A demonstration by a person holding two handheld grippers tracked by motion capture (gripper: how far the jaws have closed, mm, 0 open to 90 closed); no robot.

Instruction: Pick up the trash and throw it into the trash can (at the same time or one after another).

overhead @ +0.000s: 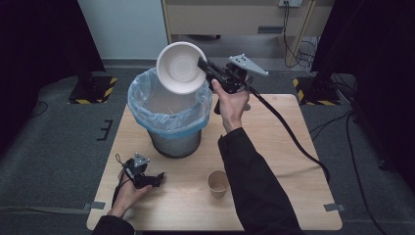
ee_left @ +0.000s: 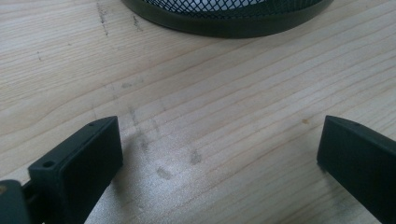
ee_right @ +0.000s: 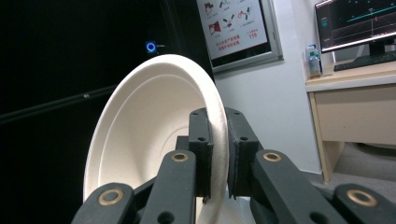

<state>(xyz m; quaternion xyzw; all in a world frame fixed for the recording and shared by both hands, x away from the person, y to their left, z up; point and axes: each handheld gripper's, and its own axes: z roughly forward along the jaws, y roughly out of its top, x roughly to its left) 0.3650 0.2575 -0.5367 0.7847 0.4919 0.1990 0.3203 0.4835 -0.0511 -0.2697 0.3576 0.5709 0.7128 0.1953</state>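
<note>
Right tongs [overhead: 201,62] clamped rim of white paper bowl [overhead: 181,67], held tilted above lined mesh bin [overhead: 169,115]. Left tongs [ee_left: 219,149] spread wide, nothing between, low over counter [overhead: 274,147] near bin base. Paper cup [overhead: 218,183] stood apart.

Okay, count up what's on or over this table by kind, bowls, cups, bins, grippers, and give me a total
Bowls: 1, the white paper bowl clamped by the right gripper above the bin.
Cups: 1, the brown paper cup on the table.
Bins: 1, the mesh bin with a blue liner.
Grippers: 2, counting the left gripper, open and empty.
Total: 5
</note>
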